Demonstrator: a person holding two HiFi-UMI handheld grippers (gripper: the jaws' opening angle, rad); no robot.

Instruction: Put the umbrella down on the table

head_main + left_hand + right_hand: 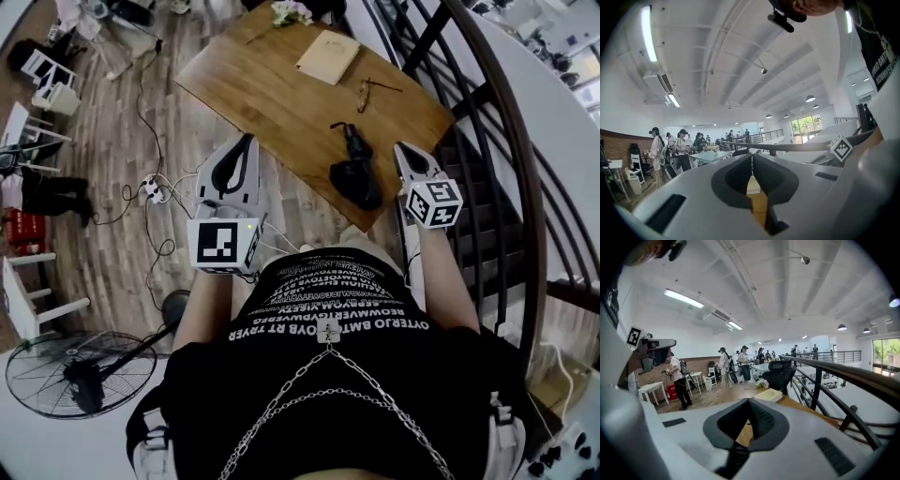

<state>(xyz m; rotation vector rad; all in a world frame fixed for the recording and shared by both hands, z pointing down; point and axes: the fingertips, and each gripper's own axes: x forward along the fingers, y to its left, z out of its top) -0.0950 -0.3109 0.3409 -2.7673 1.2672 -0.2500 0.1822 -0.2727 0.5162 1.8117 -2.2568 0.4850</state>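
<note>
Your left claw [247, 142] was closed and empty, held off the near edge of the worktop [253, 84]. The folded black umbrella [354, 173] already lay on the worktop by that edge, its long axis running away from you. Your right claw [403, 150], closed on nothing, was the nearer one, just beside the umbrella. The glasses [367, 91] and the notebook [328, 56] lay farther back, out of the way.

A tan book [328, 56] lies beyond the right tool [403, 150], with glasses [365, 96] nearer it. A floor fan [80, 375] stands behind the left tool [247, 142].
</note>
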